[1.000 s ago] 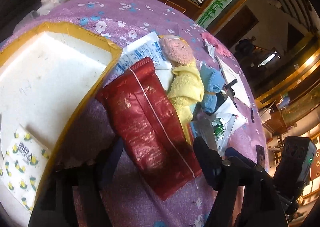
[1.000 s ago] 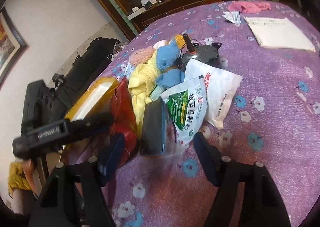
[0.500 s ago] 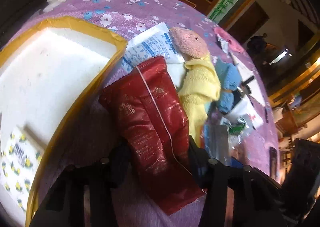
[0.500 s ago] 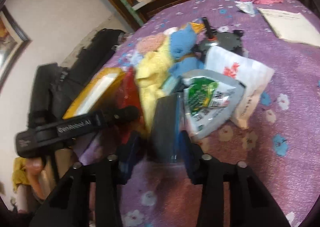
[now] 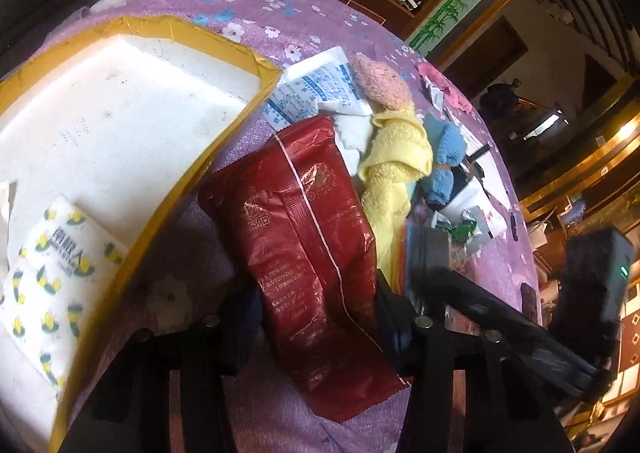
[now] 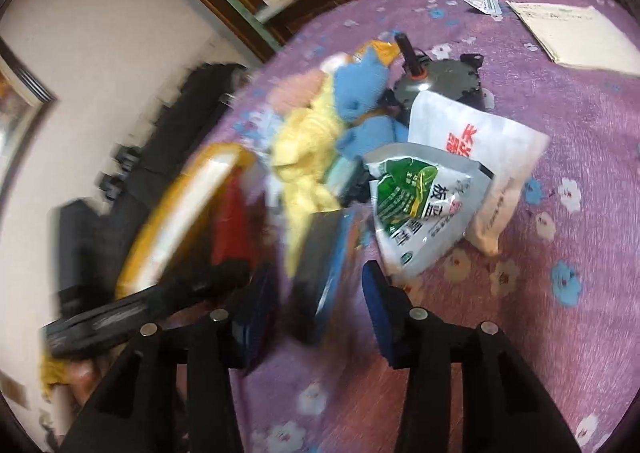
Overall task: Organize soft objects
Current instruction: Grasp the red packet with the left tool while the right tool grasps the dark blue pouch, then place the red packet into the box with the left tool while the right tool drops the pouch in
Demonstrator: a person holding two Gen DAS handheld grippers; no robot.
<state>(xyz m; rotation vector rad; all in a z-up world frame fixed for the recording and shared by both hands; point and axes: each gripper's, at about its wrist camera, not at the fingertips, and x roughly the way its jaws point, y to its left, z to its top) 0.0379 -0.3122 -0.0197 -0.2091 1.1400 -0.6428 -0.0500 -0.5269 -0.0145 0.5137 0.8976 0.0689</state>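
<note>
My left gripper [image 5: 316,309] pinches the red foil pouch [image 5: 304,237] lying on the purple cloth [image 5: 280,9], the yellow-rimmed tray [image 5: 224,161] at its nine o'clock; my right gripper [image 6: 316,293] stands narrow around the dark blue-edged pack [image 6: 324,265], contact blurred; yellow towel [image 6: 308,149] at twelve o'clock.

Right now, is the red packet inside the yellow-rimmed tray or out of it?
Out: the red packet lies on the purple cloth beside the tray, between the left gripper fingers.

Motion blur smears the yellow-rimmed tray [image 6: 188,213] and red pouch [image 6: 232,229] in the right wrist view
</note>
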